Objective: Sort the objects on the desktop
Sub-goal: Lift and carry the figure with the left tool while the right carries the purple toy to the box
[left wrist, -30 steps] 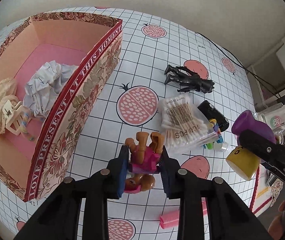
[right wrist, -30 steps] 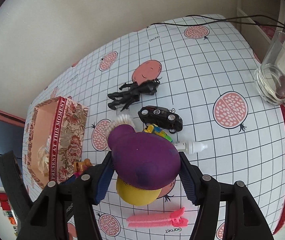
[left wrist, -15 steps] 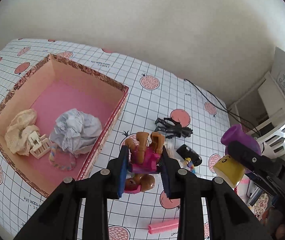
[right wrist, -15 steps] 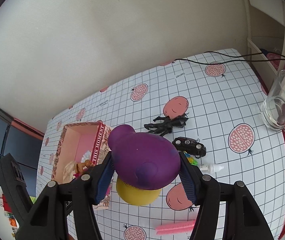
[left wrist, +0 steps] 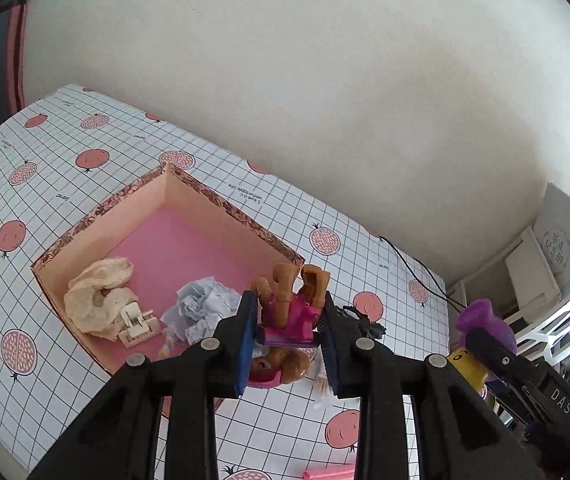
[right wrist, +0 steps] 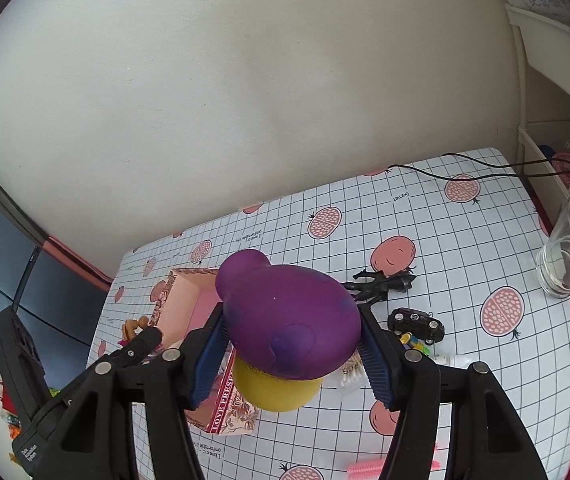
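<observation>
Sorting's partway: your left fingers (left wrist: 289, 330) pinch the doll (left wrist: 291, 312), your right fingers (right wrist: 291, 356) clamp the purple-topped toy (right wrist: 289, 320). Box (left wrist: 221, 204) at ten o'clock holds cloth and paper; car (right wrist: 416, 322) and black figure (right wrist: 381, 285) wait on the tabletop (right wrist: 465, 248).

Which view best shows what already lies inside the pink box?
The left wrist view: the pink box is seen from above, floor and contents visible. In the right wrist view the purple-capped toy hides most of it.

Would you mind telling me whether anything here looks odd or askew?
The doll in the left gripper hangs upside down, legs up and head below the jaws. The black figure lies toppled on the table. Nothing looks spilled or broken.
</observation>
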`<state>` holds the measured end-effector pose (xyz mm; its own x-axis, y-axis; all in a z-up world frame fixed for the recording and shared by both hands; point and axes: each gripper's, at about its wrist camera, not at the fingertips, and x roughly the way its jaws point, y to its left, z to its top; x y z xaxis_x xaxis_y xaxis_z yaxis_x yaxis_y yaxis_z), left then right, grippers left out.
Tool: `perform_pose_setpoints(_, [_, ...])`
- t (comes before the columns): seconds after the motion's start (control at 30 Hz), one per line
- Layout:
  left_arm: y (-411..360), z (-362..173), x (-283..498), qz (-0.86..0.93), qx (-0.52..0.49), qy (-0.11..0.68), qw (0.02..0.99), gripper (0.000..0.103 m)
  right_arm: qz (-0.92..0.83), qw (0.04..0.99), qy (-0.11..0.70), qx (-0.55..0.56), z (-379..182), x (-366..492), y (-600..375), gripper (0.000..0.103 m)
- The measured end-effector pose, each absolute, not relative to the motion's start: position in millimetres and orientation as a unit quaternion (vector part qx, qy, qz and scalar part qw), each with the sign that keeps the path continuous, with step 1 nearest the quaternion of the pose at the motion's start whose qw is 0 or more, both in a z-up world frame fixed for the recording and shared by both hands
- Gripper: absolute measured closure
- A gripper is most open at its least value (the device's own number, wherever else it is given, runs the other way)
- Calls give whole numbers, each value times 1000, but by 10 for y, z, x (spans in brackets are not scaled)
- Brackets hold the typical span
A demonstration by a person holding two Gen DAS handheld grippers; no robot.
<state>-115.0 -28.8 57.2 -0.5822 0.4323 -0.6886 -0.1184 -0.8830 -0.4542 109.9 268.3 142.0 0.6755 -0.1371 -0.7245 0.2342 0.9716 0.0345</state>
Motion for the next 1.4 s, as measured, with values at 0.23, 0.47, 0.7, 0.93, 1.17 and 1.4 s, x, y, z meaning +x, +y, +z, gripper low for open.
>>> perform_pose_setpoints(0.23, [-601,538,-1205,873,-423,-206,132,72,-92,904,413,57,1140,1244,2818,39])
perform_pose_setpoints(0.47, [-935,458,-1267,873,-420,-227,102,72,-66,896,437,38,824,1378,3105,38])
perform_pose_setpoints(0.7, [-1313,356,-1301,868,-417,-261,64,72,-41,889,455,23,566,1475,3386,38])
perform_pose_setpoints(0.93, [-1660,342,-1286,869,-399,-290,31,72,-13,883,469,3,315,1563,3649,38])
perform_pose_setpoints(1.17, [-1756,320,-1279,868,-395,-300,21,72,8,879,477,-10,168,1600,3834,39])
perform_pose_setpoints(1.4, [-1610,163,-1359,862,-416,-290,24,72,15,874,486,-15,26,1652,3869,38])
